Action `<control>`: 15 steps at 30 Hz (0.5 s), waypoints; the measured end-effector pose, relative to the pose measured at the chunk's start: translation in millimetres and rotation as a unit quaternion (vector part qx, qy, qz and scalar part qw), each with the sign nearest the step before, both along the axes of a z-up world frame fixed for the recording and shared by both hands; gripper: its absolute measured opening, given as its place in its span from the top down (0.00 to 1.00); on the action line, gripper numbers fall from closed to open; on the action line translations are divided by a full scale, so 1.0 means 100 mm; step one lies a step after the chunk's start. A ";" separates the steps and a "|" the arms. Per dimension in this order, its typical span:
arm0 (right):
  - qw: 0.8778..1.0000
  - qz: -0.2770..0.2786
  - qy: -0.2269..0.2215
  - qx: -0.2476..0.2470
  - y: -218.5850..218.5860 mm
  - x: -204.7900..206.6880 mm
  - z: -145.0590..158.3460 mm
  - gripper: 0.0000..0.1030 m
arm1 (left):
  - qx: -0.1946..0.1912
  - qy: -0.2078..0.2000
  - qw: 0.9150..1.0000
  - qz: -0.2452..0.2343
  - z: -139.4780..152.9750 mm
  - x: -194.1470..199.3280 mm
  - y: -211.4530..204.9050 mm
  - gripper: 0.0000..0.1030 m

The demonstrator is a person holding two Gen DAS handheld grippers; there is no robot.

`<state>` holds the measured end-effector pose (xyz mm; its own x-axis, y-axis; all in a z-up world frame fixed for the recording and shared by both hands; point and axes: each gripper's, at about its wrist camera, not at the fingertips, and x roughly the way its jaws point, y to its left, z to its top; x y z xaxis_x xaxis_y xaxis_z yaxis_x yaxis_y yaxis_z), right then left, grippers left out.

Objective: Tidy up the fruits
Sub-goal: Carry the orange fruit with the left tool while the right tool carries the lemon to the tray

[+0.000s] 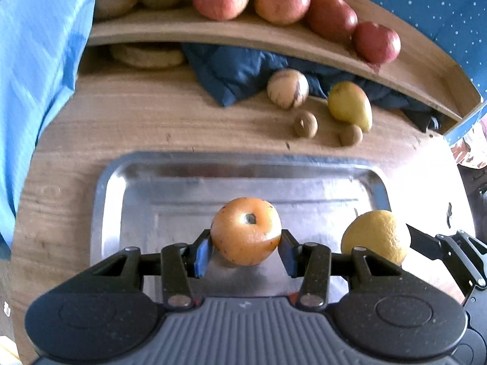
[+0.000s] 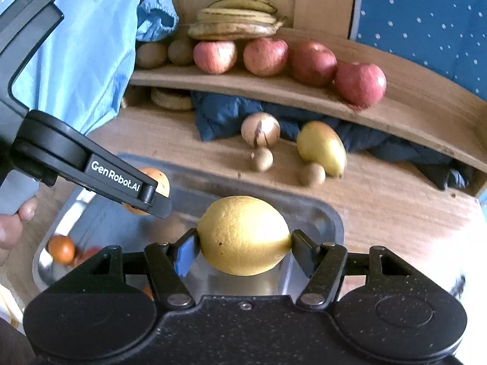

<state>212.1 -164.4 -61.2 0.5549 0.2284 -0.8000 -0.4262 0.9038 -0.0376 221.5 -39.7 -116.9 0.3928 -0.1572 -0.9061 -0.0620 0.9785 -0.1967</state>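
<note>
Steel tray (image 1: 106,182) lies on the wooden worktop (image 1: 121,115), and both held fruits hang above it. The left gripper (image 1: 245,251) has its jaws closed partway on an orange fruit (image 1: 246,231), the blue pads pressing its two sides. The right gripper (image 2: 243,248) holds a lemon (image 2: 243,234) the same way, jaws somewhat wider, pinching it end to end.

Both fruits are round and smooth-skinned and are held only by narrow pads at their widest line, so either could roll or squirt out if the hand tilts or jolts; from here it would probably drop onto the tray and bounce. The lemon's tapered ends give the pads little to bear on, which I judge the weaker hold.

The two grippers ride close together, the left one's arm crossing just beside the lemon in the right wrist view, so a knock between them is a real risk.

Ahead, the shelf (image 2: 395,112) already carries a row of red apples (image 2: 264,56), with bananas (image 2: 237,18) behind them. A mango (image 2: 322,147) and small brown fruits (image 2: 261,158) lie loose on the worktop below the shelf, easily nudged.
</note>
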 end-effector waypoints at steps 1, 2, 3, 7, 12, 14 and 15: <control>1.000 0.001 0.002 -0.001 -0.03 -0.03 -0.01 0.35 | 0.000 0.001 1.000 0.002 -0.01 -0.02 -0.02 0.51; 1.000 0.002 0.005 -0.002 -0.06 -0.07 -0.02 0.35 | 0.001 0.002 1.000 0.004 -0.03 -0.04 -0.03 0.51; 1.000 0.004 0.007 -0.004 -0.09 -0.11 -0.03 0.35 | 0.001 0.004 1.000 0.008 -0.04 -0.07 -0.04 0.51; 1.000 0.013 0.012 -0.010 -0.15 -0.24 -0.05 0.35 | 0.002 0.007 1.000 0.021 -0.09 -0.16 -0.07 0.51; 0.999 0.026 0.019 -0.010 -0.19 -0.37 -0.07 0.35 | 0.005 0.007 1.000 0.028 -0.10 -0.25 -0.10 0.51; 0.999 0.031 0.022 -0.009 -0.19 -0.41 -0.08 0.35 | 0.006 0.006 1.000 0.030 -0.08 -0.26 -0.10 0.51; 0.999 0.033 0.023 -0.009 -0.19 -0.42 -0.08 0.35 | 0.007 0.006 0.999 0.032 -0.07 -0.27 -0.10 0.51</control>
<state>169.9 -183.8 -69.0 0.5024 0.2479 -0.8283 -0.4860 0.8733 -0.0333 194.4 -49.4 -124.3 0.3916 -0.1202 -0.9123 -0.1263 0.9750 -0.1827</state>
